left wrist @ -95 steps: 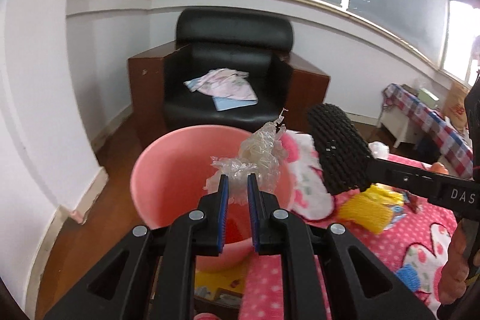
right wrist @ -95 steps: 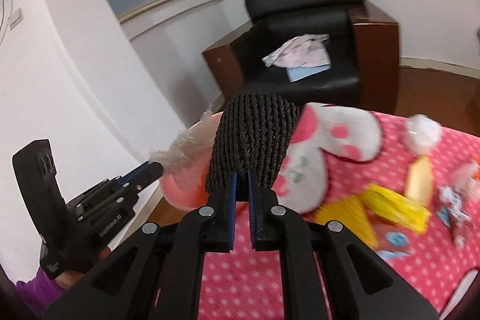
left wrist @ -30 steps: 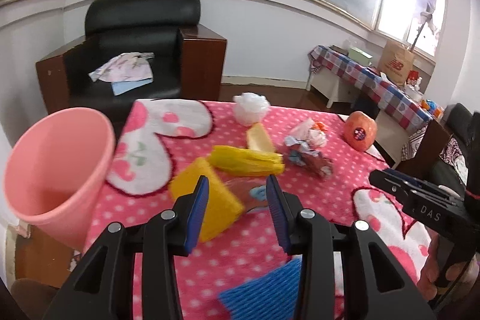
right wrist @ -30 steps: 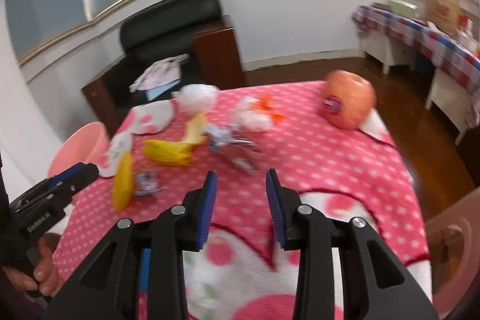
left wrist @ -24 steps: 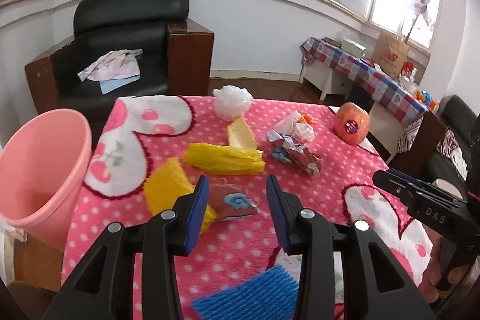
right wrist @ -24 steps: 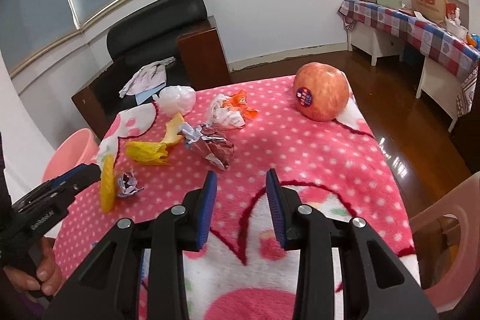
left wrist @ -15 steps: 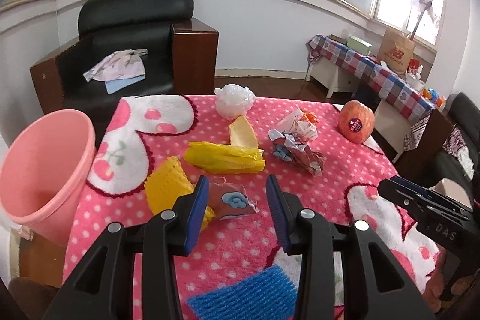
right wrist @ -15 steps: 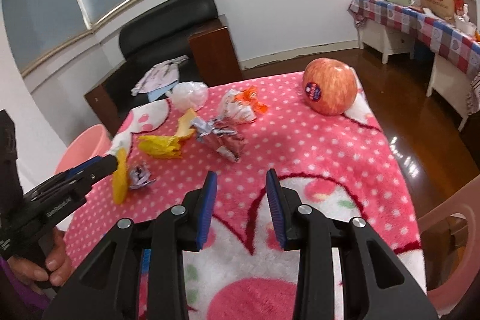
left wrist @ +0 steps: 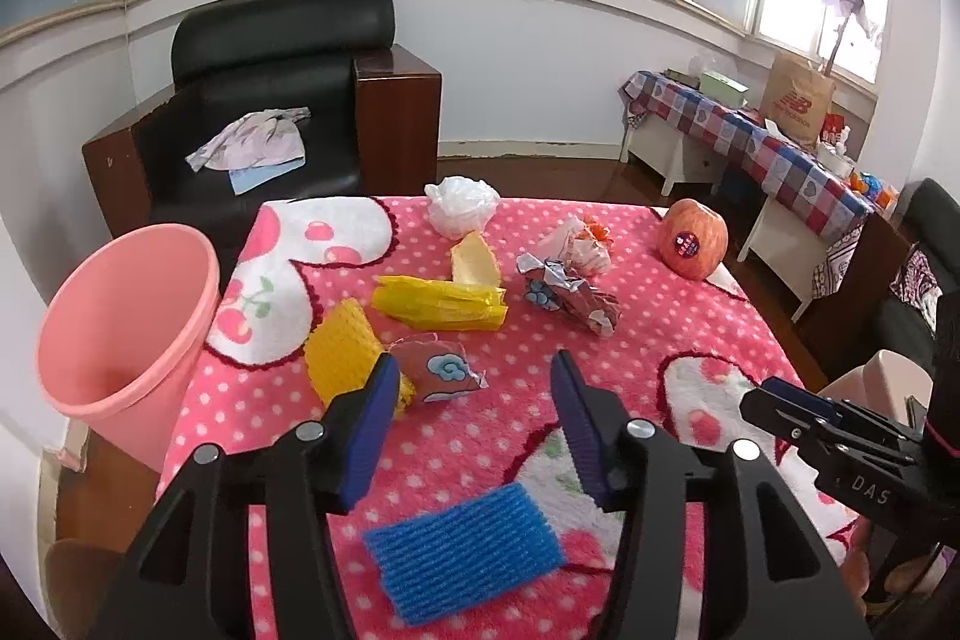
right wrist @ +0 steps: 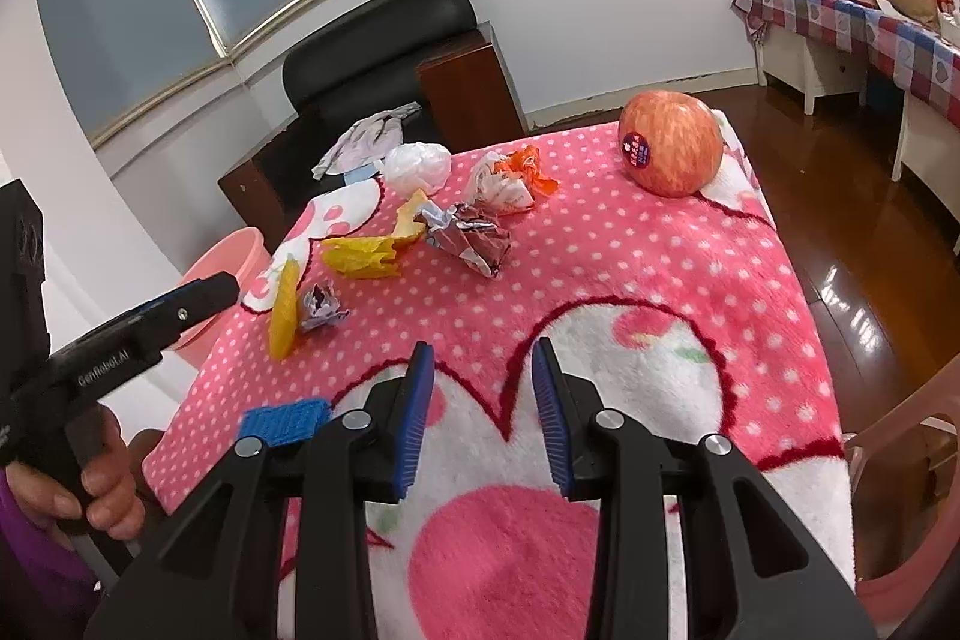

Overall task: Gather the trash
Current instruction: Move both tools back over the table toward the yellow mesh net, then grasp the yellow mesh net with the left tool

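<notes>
Trash lies on a pink polka-dot table cover (left wrist: 660, 334): a blue foam net (left wrist: 465, 550), a yellow foam net (left wrist: 345, 355), a crumpled brown wrapper (left wrist: 438, 367), a yellow bag (left wrist: 441, 304), a foil wrapper (left wrist: 570, 298), a white-orange wrapper (left wrist: 579, 247), a white plastic wad (left wrist: 461, 205). A pink bin (left wrist: 120, 334) stands off the table's left edge. My left gripper (left wrist: 474, 427) is open and empty above the blue net. My right gripper (right wrist: 483, 421) is open and empty over the table's near side.
An apple (right wrist: 671, 143) sits at the far right corner of the table. A black armchair (left wrist: 270, 100) with cloth on it stands behind. A side table with a checked cloth (left wrist: 774, 154) is at the right. A pink chair (right wrist: 912, 490) stands by the table's right side.
Both grippers let go of their loads, a clear plastic piece and a black net, at the bin, then swung back over the table. Both jaws stand wide open now.
</notes>
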Demonstrator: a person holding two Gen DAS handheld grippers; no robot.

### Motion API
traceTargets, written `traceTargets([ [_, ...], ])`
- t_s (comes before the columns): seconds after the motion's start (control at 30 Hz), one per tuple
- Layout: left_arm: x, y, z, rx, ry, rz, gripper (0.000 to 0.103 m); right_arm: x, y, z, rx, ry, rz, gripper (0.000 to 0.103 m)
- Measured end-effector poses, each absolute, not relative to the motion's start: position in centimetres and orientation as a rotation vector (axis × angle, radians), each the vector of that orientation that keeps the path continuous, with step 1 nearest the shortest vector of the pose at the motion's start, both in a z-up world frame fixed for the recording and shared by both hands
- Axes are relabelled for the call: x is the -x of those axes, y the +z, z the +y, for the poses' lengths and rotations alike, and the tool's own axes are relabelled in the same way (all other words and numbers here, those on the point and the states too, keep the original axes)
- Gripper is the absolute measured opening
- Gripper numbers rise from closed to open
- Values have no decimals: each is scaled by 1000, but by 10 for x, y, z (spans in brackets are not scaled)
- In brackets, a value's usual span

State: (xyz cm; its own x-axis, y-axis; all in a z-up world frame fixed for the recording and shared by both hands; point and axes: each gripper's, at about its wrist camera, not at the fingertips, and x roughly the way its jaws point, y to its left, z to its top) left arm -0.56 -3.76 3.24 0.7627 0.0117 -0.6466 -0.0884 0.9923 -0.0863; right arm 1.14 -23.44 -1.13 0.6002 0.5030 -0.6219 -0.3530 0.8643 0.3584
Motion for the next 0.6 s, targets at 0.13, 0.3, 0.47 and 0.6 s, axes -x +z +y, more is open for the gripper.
traceTargets([
  [0.13,15,35,-39,94,60,703,54,-5,-12,-239,-220,521,795,35],
  [0.3,22,32,-41,50,43,701,55,8,-15,-239,-251,522,789,39],
  [0.47,31,28,-35,29,9,683,55,10,-19,-229,-276,516,828,40],
  [0.6,31,20,-17,68,12,690,55,9,-18,-215,-262,509,835,40],
])
